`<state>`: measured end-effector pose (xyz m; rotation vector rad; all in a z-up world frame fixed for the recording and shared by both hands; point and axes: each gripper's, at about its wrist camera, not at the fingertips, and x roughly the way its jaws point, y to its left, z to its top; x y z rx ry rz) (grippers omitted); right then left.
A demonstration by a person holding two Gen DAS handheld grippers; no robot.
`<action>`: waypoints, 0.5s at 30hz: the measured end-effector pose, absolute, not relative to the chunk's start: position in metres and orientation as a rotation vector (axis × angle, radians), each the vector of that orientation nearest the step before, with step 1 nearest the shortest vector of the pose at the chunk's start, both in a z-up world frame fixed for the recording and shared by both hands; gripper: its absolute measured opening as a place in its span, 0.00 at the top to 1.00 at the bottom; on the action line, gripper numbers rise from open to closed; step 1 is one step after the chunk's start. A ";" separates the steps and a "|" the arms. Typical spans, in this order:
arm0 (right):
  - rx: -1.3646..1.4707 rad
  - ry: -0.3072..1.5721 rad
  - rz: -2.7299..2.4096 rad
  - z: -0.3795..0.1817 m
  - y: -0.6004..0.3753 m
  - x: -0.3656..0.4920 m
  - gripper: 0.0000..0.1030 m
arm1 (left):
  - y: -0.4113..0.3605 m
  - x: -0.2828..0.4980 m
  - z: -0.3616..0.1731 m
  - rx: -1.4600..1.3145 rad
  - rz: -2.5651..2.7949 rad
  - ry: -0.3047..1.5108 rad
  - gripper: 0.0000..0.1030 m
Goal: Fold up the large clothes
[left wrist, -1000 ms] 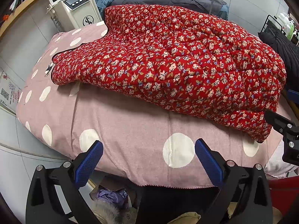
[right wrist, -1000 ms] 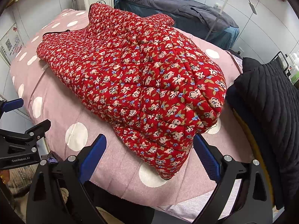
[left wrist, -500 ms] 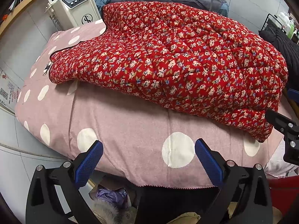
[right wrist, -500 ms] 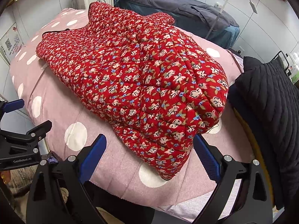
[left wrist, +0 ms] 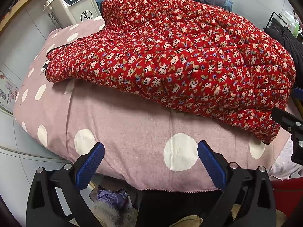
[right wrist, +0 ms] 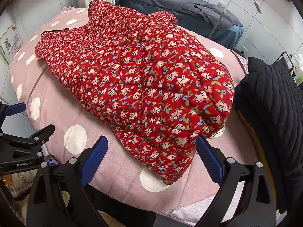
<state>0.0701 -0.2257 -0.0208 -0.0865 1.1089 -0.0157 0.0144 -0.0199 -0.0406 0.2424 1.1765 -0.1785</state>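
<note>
A large red quilted garment with a small flower print (left wrist: 170, 56) (right wrist: 136, 79) lies in a folded heap on a pink bed cover with white dots (left wrist: 123, 128) (right wrist: 56, 106). My left gripper (left wrist: 150, 159) hangs open over the near edge of the bed, short of the garment's front hem, with nothing between its blue pads. My right gripper (right wrist: 151, 157) is open too, and the garment's near corner lies between and just beyond its fingers, untouched. The other gripper's black frame shows at the right edge of the left view (left wrist: 289, 124) and at the left edge of the right view (right wrist: 22, 147).
A white machine with a screen (left wrist: 70, 1) stands behind the bed at the left. A second bed with grey and blue bedding (right wrist: 180, 5) is behind. A black quilted garment (right wrist: 270, 104) lies at the right. Clothes sit in a heap below the bed's edge (left wrist: 111, 204).
Both grippers have edged closer to the bed, so the garment looms slightly larger in each view. The garment itself lies as before, and both grippers stay open.
</note>
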 end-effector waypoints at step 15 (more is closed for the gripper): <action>0.249 1.065 0.074 -0.014 -0.300 0.111 0.10 | -0.017 0.024 -0.059 0.226 -0.244 1.118 0.06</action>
